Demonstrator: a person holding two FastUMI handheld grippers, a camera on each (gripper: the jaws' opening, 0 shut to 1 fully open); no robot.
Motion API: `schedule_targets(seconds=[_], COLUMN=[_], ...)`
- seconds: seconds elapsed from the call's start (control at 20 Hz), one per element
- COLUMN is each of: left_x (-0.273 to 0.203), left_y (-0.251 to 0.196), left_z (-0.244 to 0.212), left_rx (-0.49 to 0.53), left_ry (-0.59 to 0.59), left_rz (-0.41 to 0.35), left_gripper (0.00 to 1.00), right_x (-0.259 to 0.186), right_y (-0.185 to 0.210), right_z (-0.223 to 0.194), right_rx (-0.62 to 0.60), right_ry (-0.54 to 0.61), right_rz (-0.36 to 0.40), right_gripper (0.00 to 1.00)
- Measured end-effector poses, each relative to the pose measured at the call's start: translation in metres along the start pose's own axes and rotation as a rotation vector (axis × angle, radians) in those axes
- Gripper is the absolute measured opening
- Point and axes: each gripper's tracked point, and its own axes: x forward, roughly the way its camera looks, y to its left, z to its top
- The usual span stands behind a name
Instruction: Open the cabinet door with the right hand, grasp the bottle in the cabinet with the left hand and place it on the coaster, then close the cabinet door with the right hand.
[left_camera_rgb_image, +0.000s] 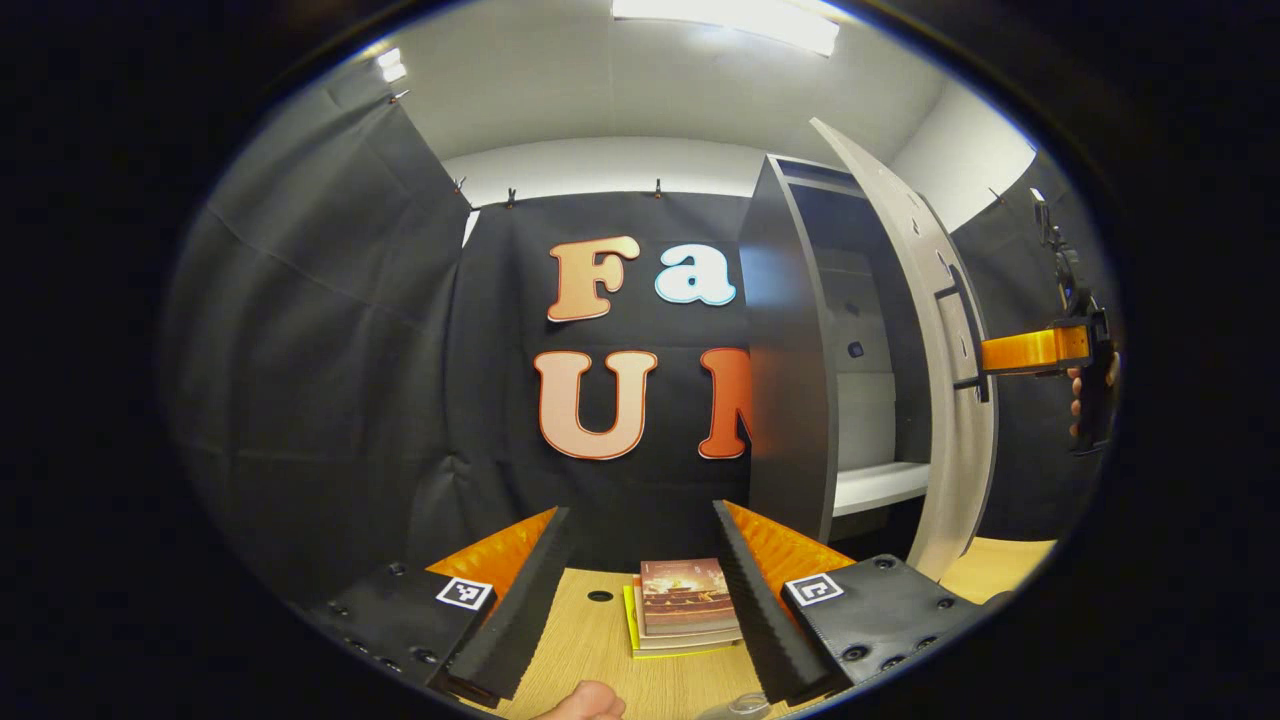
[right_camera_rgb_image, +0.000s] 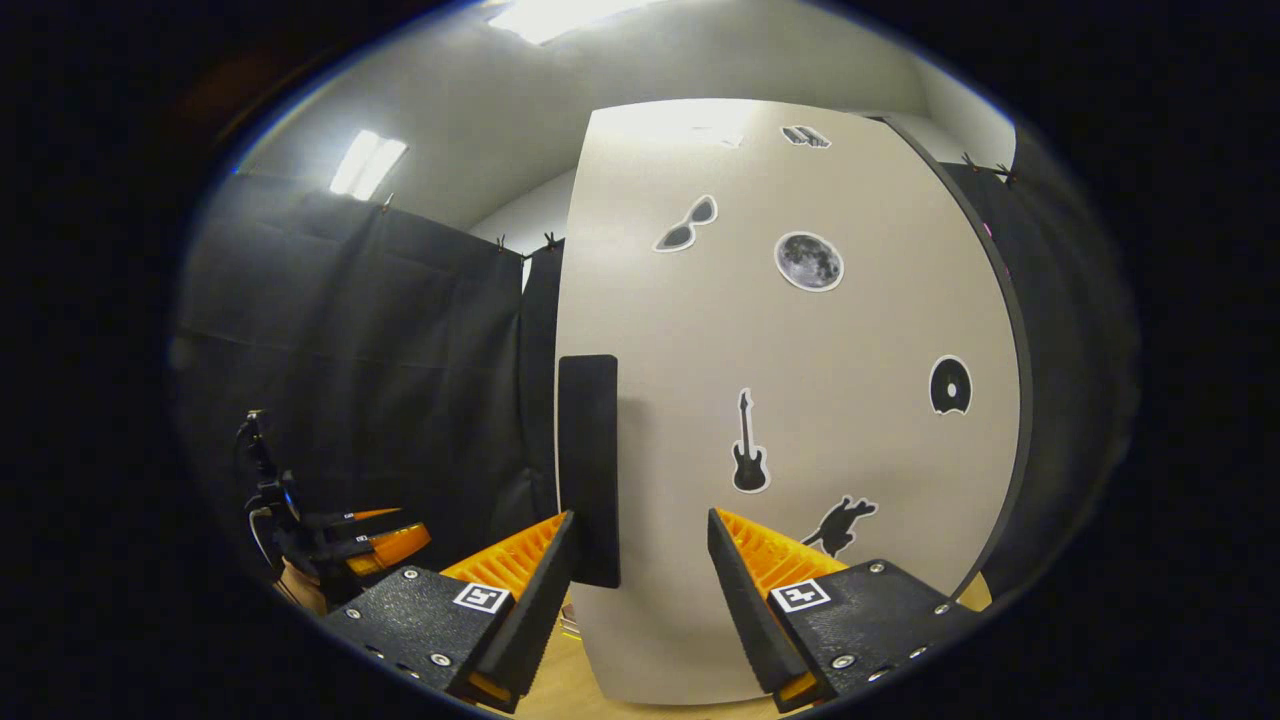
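While the cabinet door (left_camera_rgb_image: 950, 400) stands swung out edge-on in the left gripper view, the right gripper (left_camera_rgb_image: 1010, 352) reaches in from the right at the door's dark handle (left_camera_rgb_image: 965, 340), a hand (left_camera_rgb_image: 1085, 385) behind it; contact at the handle hard to judge from there; left gripper (left_camera_rgb_image: 640, 560) hovers over the wooden table (left_camera_rgb_image: 590, 650), jaws wide apart, nothing between them; stack of books (left_camera_rgb_image: 685, 605) lies on the table straight ahead between its fingers; cabinet (left_camera_rgb_image: 800, 350) interior shows pale shelves (left_camera_rgb_image: 880, 485); bottle can't be made out inside, too dark to tell; small clear rounded object (left_camera_rgb_image: 735, 708) at the bottom edge, unidentifiable. Right gripper view: right gripper (right_camera_rgb_image: 640, 565) spread wide, holding nothing; handle (right_camera_rgb_image: 588, 470) sits just above its left finger; door face (right_camera_rgb_image: 800, 400) with stickers blocks everything beyond; left gripper (right_camera_rgb_image: 370, 545) low at far left.
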Motion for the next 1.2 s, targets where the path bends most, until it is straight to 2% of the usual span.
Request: schedule_targets(seconds=[0.3, 0.5, 0.7, 0.75, 0.9, 1.05, 1.2], left_x=[-0.001, 0.006, 0.013, 0.015, 0.021, 0.031, 0.051], left_y=[-0.017, -0.039, -0.055, -0.061, -0.068, -0.074, -0.089], left_z=[0.014, 0.021, 0.039, 0.044, 0.053, 0.077, 0.121], left_rx=[0.032, 0.053, 0.051, 0.047, 0.037, -0.011, -0.04], left_ry=[0.0, 0.014, 0.01, 0.008, 0.02, 0.029, 0.025], left_rz=[-0.008, -0.032, -0.02, -0.027, -0.015, -0.014, -0.029], left_gripper=[0.9, 0.9, 0.92, 0.92, 0.92, 0.92, 0.91], right_x=[0.006, 0.008, 0.008, 0.006, -0.01, -0.035, -0.073], right_y=[-0.005, -0.005, -0.006, -0.008, -0.021, -0.025, -0.031], right_z=[-0.003, -0.006, -0.009, -0.011, -0.009, 0.016, 0.049], right_rx=[0.03, 0.008, -0.019, -0.024, -0.09, -0.103, -0.074], right_ry=[0.025, 0.025, 0.033, 0.029, -0.003, -0.054, -0.091], right_rz=[-0.036, -0.065, -0.1, -0.127, -0.212, -0.227, -0.242], right_gripper=[0.8, 0.8, 0.8, 0.8, 0.81, 0.8, 0.8])
